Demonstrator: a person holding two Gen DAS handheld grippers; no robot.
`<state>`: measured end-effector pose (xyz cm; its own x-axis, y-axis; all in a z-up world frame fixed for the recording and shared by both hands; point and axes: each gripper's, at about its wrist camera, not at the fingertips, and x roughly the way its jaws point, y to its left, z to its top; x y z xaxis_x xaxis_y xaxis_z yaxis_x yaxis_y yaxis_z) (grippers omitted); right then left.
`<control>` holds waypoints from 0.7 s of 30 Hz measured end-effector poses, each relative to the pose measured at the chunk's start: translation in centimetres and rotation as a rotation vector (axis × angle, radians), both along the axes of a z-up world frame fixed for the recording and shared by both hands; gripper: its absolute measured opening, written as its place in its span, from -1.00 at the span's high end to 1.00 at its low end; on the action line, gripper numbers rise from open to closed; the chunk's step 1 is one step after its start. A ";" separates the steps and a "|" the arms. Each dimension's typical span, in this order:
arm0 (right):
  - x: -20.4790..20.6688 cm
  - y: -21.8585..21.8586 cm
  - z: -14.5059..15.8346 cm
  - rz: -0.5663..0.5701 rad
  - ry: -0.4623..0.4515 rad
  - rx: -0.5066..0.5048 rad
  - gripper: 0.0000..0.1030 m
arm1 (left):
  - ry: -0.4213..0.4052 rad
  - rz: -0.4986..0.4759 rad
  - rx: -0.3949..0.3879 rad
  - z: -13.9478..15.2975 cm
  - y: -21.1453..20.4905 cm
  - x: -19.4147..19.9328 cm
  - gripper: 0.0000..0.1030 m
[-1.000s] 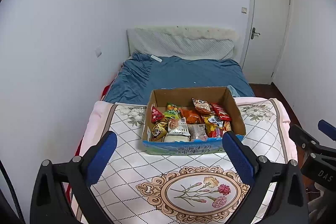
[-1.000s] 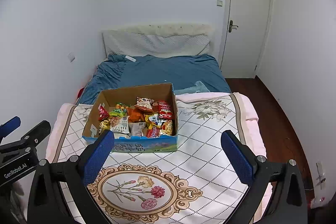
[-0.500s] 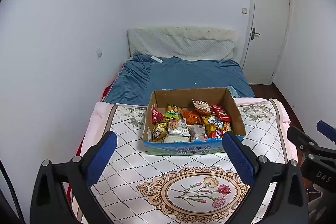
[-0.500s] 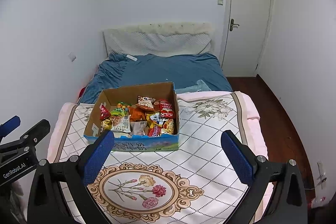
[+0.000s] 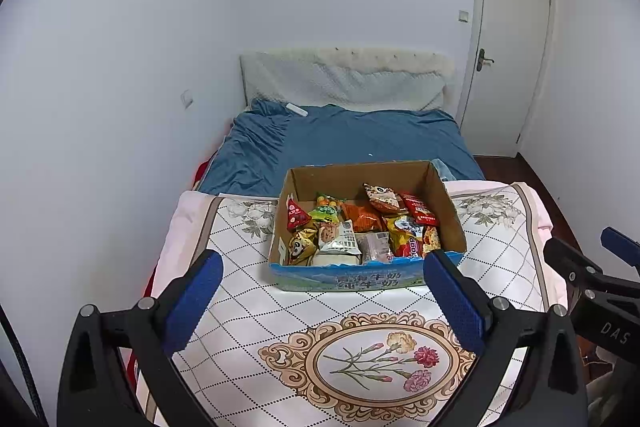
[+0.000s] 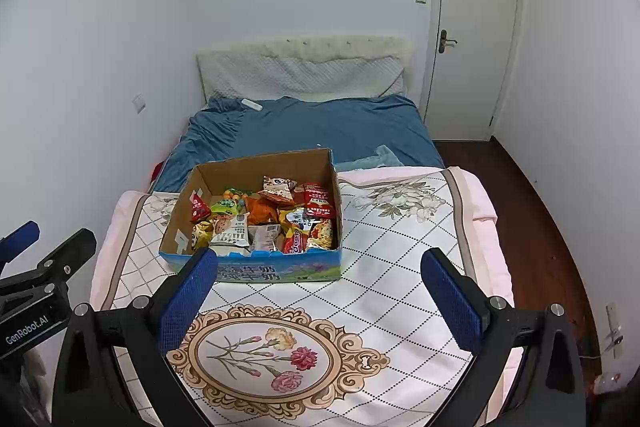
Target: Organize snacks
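Cardboard box [image 5: 362, 273] of snacks [image 5: 360, 227] on quilt [image 5: 248, 291], both grippers spread, empty

Right gripper [image 6: 320, 291] eased slightly toward the snack box [image 6: 256, 267], left gripper [image 5: 320, 295] seemingly shifted barely

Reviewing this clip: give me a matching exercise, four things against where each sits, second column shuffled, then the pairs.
1. open brown cardboard box
2. red triangular snack packet
3. small white oblong object
4. red flat snack packet with white print

A. on the blue sheet near the headboard
B. on the quilted floral blanket
C. inside the box, far right
D. inside the box, by the left wall

Pairs: 1-B, 2-D, 3-A, 4-C
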<state>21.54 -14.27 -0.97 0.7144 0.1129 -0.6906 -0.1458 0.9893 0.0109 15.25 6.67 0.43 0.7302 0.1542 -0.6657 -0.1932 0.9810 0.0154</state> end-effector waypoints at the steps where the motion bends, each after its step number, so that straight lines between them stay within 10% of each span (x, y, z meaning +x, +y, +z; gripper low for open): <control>1: 0.0 0.0 0.0 0.000 -0.001 0.000 -1.00 | 0.001 0.000 0.000 0.0 0.0 0.0 -0.99; 21: -0.2 -0.1 0.2 -0.001 -0.011 -0.008 -1.00 | 0.000 -0.004 -0.006 -0.1 -0.2 -0.2 -1.00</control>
